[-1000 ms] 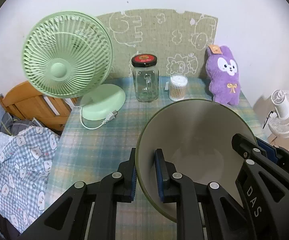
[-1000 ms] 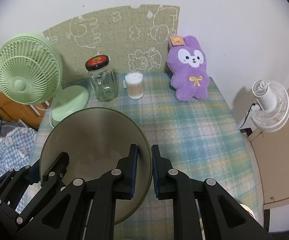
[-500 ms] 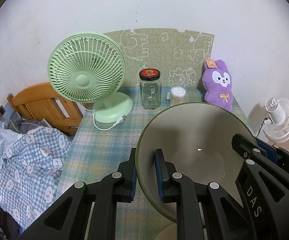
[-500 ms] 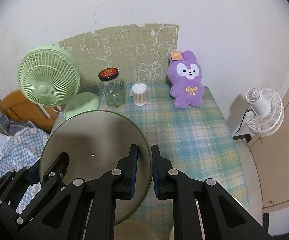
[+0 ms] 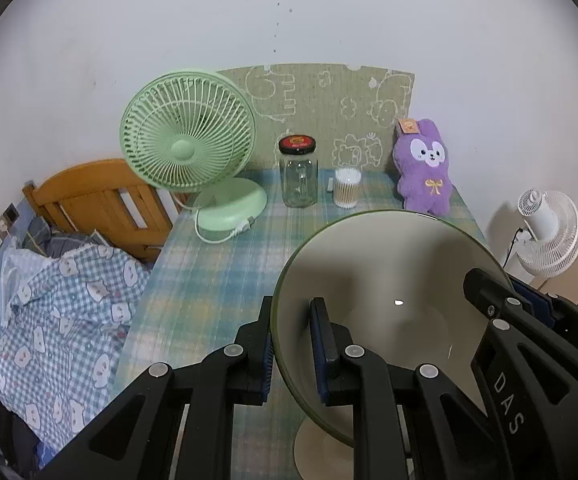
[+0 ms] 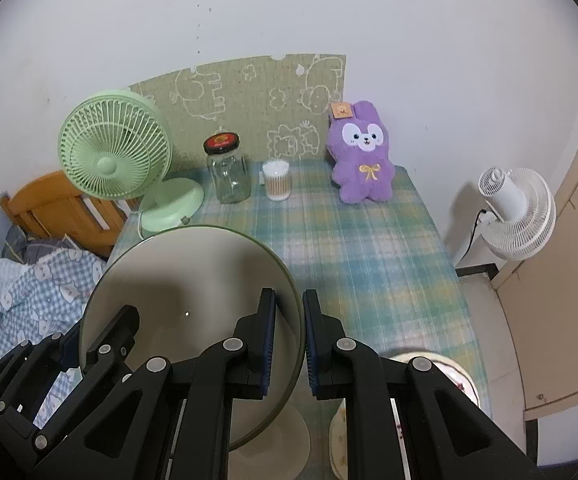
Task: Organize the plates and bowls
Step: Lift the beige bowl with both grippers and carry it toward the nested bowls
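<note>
Home bedroom, not a lab. Cues: wooden bed frame (image 5: 101, 204) with bear-print checked bedding (image 5: 61, 312) left of the tabletop (image 6: 369, 256), which has a plaid cloth. Along the wall: green desk fan (image 5: 189, 136), purple plush bunny (image 6: 363, 160), glass jar (image 5: 299, 172), cotton swab tub (image 6: 277, 180), cartoon-print mat (image 5: 329, 104). White fan (image 6: 517, 212) on the floor beside plain painted walls.

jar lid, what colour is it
Red with a black rim, on the glass jar lid; clearest in the left wrist view.
</note>
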